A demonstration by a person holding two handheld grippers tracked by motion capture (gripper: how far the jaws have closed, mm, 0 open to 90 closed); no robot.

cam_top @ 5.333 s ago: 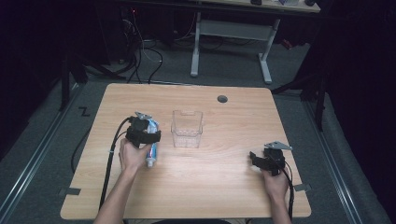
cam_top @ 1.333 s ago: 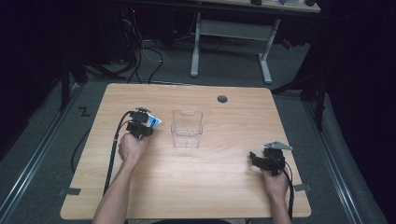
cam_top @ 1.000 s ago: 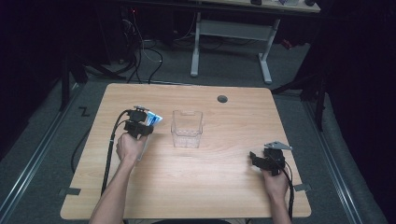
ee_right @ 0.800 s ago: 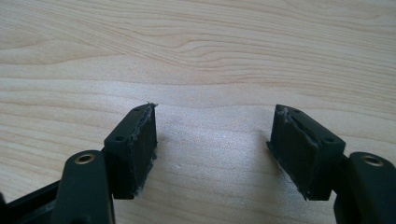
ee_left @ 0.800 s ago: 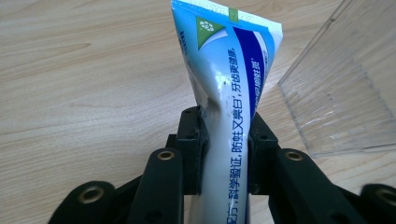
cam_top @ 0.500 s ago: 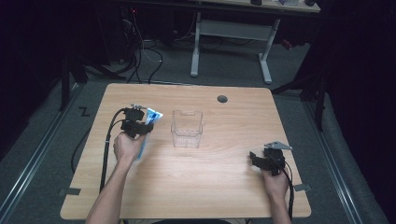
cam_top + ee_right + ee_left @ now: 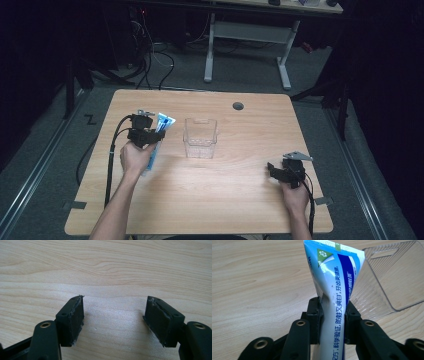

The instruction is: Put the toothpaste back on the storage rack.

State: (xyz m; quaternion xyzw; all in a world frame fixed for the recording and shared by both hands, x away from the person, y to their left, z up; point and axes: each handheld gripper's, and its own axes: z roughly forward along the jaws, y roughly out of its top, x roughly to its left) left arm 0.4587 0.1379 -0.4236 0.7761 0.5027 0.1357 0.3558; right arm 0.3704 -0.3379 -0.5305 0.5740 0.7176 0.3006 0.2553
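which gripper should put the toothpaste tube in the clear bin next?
Left. The left gripper is shut on the toothpaste tube, right beside the clear bin. The right gripper is open, empty, farther off.

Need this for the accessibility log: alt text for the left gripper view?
Two black jaws are shut on a white and blue toothpaste tube, whose flat crimped end points away from the camera. A clear plastic bin lies behind it at the right on a light wooden table.

Glossy plastic tube (image 7: 334, 290), clear ribbed plastic bin (image 7: 392, 277), matt wood table (image 7: 225, 200)
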